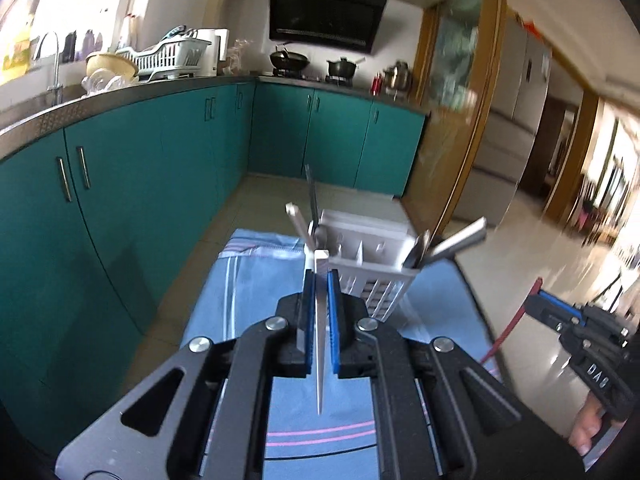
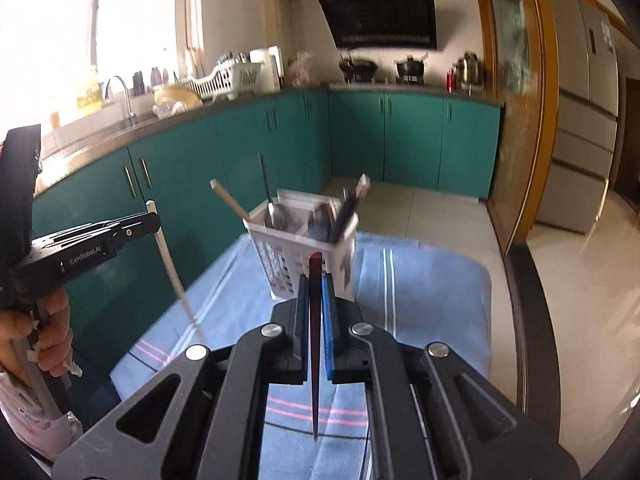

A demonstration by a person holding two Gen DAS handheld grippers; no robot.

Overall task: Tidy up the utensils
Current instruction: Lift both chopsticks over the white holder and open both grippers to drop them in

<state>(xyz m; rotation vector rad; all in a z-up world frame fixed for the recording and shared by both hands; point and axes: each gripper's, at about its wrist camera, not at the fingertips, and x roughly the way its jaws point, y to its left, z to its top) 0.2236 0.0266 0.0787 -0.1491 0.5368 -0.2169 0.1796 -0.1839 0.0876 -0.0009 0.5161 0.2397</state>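
Blue-towelled surface (image 2: pixel 440 300): left tongs (image 1: pixel 320 280) clamp white chopstick (image 1: pixel 319 340), right tongs (image 2: pixel 316 284) clamp dark-red chopstick (image 2: pixel 315 360); next, drop both into caddy (image 2: pixel 296 248).

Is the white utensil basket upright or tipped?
Upright. The basket stands on its base on the blue towel, open top up, utensils sticking out above its rim.

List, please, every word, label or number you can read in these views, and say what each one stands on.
"GenRobot.AI": on the side of the left gripper.
"DAS": on the body of the right gripper; further letters may be hidden.
Range hood blue display: too small to read.
Refrigerator notices: blurred, unreadable.
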